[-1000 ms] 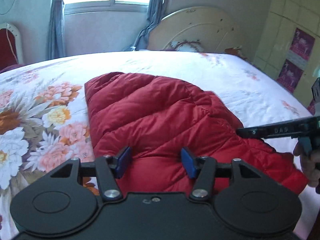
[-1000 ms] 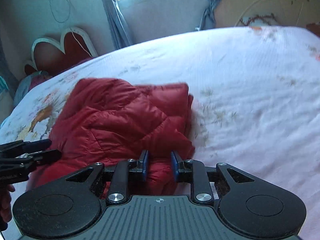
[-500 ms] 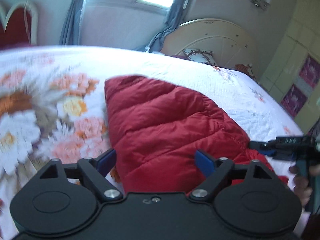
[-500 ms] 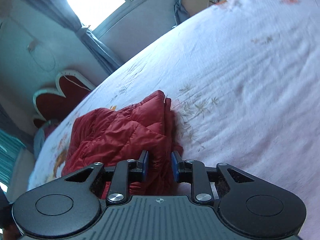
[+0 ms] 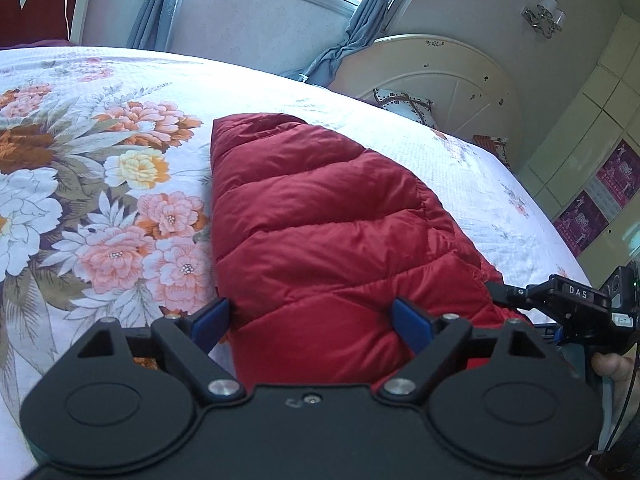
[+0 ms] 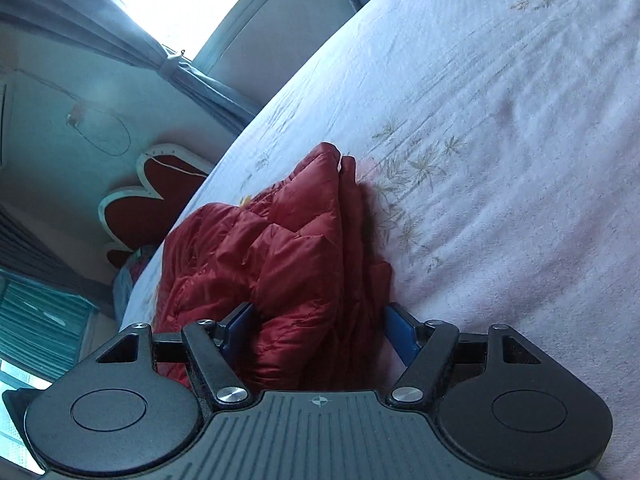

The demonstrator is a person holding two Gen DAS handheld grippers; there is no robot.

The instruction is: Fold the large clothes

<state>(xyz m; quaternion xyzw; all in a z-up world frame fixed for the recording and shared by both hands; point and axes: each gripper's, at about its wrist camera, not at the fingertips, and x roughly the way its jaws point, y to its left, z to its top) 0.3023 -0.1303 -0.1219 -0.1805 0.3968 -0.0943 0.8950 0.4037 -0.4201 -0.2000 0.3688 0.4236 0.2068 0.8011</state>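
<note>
From the left wrist, the left gripper stands with its blue pads spread wide, one to either side of the near end of the red down jacket, and nothing is pinched between them; the left pad sits over the floral bedspread just beside the jacket's left edge, the right pad over the quilted red cloth; to the right, the right gripper reaches in from the bed's right side and meets the jacket's lower right edge, with a bit of the person's hand below it; the jacket lies folded into a long tapering bundle, its left edge straight, its right edge curved and gathered, its far tip narrowing toward the middle of the bed; open bedspread runs broad on the left and beyond the tip; farther off stand the round headboard, a small patterned pillow, grey curtains and the window.

From the right wrist, the right gripper is also opened wide, its pads flanking the jacket at the near end without clamping it; the stacked layers show as a thick edge on the bundle's right; the sheet to the right lies bare and wide up to the far edge; a heart-shaped red chair back stands past the bed's left side.
</note>
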